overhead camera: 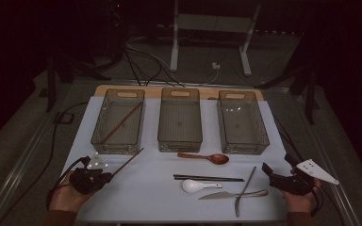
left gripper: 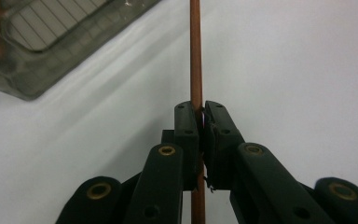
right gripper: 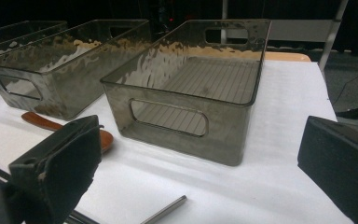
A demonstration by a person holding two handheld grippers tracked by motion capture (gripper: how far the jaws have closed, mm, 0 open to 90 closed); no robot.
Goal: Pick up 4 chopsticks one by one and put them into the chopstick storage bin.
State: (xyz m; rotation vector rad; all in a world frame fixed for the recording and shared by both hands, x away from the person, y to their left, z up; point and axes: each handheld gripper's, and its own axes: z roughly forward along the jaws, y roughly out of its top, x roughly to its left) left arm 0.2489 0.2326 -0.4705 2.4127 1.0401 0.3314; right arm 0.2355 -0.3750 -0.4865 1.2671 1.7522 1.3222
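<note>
Left gripper (left gripper: 200, 109) jaws clamped on a brown chopstick (left gripper: 196, 56); right gripper (right gripper: 196, 163) jaws wide apart.

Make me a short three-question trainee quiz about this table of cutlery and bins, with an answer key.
1. True or false: the left gripper has its jaws shut on a brown chopstick.
2. Which of the three bins already has a brown chopstick in it: left bin, middle bin or right bin?
3. How do the right gripper's jaws stand?

Key
1. True.
2. The left bin.
3. Wide apart, with nothing between them.
</note>
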